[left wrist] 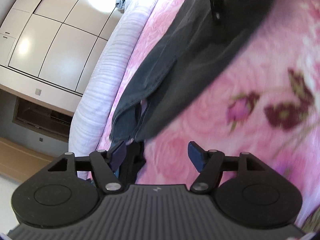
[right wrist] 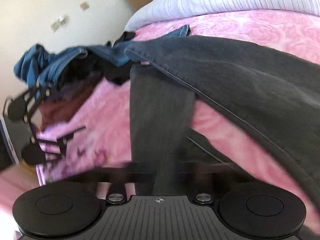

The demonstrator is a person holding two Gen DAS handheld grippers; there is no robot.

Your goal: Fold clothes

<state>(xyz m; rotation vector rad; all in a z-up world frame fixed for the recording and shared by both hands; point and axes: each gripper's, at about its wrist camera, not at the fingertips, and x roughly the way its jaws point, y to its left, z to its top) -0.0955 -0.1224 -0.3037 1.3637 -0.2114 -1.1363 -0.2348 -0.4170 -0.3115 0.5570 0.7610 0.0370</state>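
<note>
A dark grey pair of trousers (left wrist: 180,60) lies spread across the pink flowered bedspread (left wrist: 230,104). In the left wrist view my left gripper (left wrist: 158,154) stands open just short of the trousers' near end, with only bedspread between its blue pads (left wrist: 197,156). A black part of my right gripper (left wrist: 215,2) shows at the top, over the trousers. In the right wrist view a strip of the grey trousers (right wrist: 160,110) runs down into my blurred right gripper (right wrist: 164,171), which is shut on it. My left gripper (right wrist: 66,112) shows open at the far left.
A blue denim garment (right wrist: 50,66) and a brown one (right wrist: 60,108) lie bunched near the bed's corner, beside the left gripper. A lilac striped cover (left wrist: 112,70) runs along the bed's edge. Beyond it stand pale wardrobe doors (left wrist: 50,40) and wooden floor (left wrist: 18,160).
</note>
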